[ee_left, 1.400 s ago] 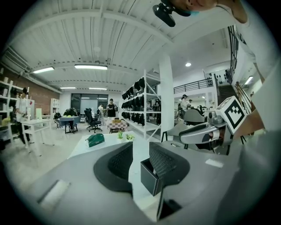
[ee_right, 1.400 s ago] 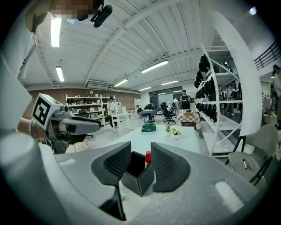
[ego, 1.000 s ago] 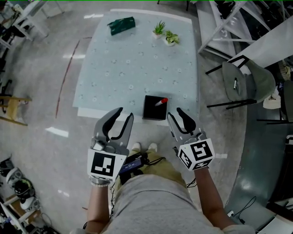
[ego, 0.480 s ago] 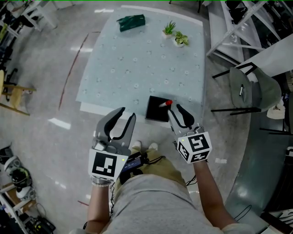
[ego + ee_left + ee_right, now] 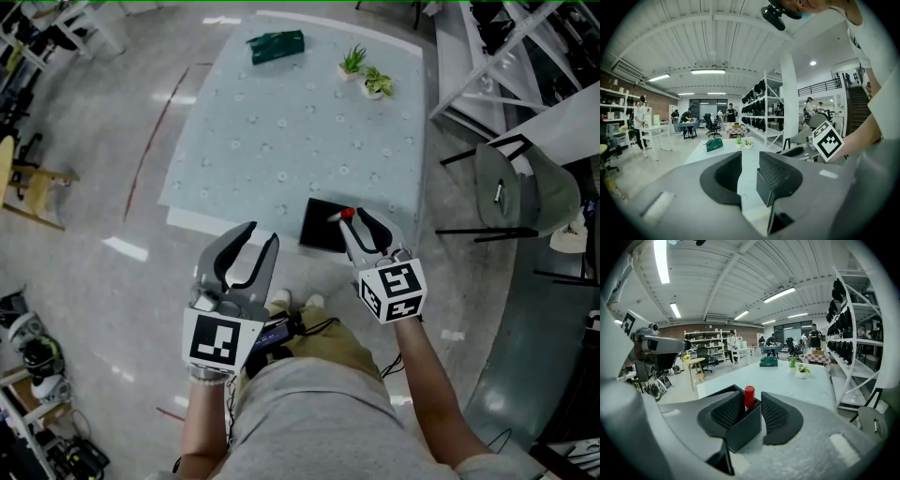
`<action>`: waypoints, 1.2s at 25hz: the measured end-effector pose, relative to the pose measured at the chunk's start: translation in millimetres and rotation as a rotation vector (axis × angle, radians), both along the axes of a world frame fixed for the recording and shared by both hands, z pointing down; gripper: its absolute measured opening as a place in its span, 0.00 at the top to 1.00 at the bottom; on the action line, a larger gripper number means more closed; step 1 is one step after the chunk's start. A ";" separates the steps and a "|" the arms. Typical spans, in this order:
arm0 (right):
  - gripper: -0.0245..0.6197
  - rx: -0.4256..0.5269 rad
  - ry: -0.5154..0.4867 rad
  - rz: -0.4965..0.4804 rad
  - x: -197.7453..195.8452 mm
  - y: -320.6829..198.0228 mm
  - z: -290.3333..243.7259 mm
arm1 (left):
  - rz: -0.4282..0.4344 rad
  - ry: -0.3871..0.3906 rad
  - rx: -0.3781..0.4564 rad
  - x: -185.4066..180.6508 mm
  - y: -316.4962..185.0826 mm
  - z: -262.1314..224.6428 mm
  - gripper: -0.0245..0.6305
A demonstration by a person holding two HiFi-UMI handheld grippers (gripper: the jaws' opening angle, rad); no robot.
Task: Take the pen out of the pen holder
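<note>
Grey and empty, our left gripper point(image 5: 248, 251) is hanging with its jaws apart, off the near edge of the table point(image 5: 281, 122). We are holding the right gripper point(image 5: 359, 228) closer in, jaws apart on both sides of the red-capped pen point(image 5: 749, 396), which is standing nearly upright in the black pen holder point(image 5: 743, 430) just ahead.

My left gripper point(image 5: 261, 234) hangs low in front of my waist, forearm pointing forward, its jaws apart with a clear gap between the pads. My right gripper point(image 5: 362, 221) reaches farther ahead on a straighter arm, marker cube turned up toward me. Its jaws stand apart too, seemingly pressing on nothing.
</note>
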State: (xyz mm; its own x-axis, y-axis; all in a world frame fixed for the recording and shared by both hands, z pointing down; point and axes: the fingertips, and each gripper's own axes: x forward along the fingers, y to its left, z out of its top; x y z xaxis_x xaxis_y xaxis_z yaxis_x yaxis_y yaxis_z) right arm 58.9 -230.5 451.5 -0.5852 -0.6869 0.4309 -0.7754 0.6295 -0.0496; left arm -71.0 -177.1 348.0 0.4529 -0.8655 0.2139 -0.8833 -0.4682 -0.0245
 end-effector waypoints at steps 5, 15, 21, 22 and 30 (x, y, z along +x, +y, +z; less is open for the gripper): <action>0.75 -0.004 0.009 -0.018 -4.2 -3.3 5.3 | -0.012 -0.001 -0.005 -0.5 0.7 1.1 0.79; 0.75 0.019 0.042 -0.032 -5.3 -8.1 7.1 | -0.031 -0.002 -0.009 -4.2 0.9 2.0 0.79; 0.75 0.026 0.045 -0.051 -10.4 -4.6 5.8 | -0.027 -0.008 -0.003 -3.8 -0.9 0.5 0.79; 0.75 0.030 0.049 -0.055 -11.7 -4.4 5.9 | -0.027 -0.009 -0.003 -3.8 -1.3 0.3 0.79; 0.83 0.049 0.092 -0.046 -9.3 -8.0 7.4 | -0.017 -0.012 -0.003 -2.9 -3.1 1.0 0.79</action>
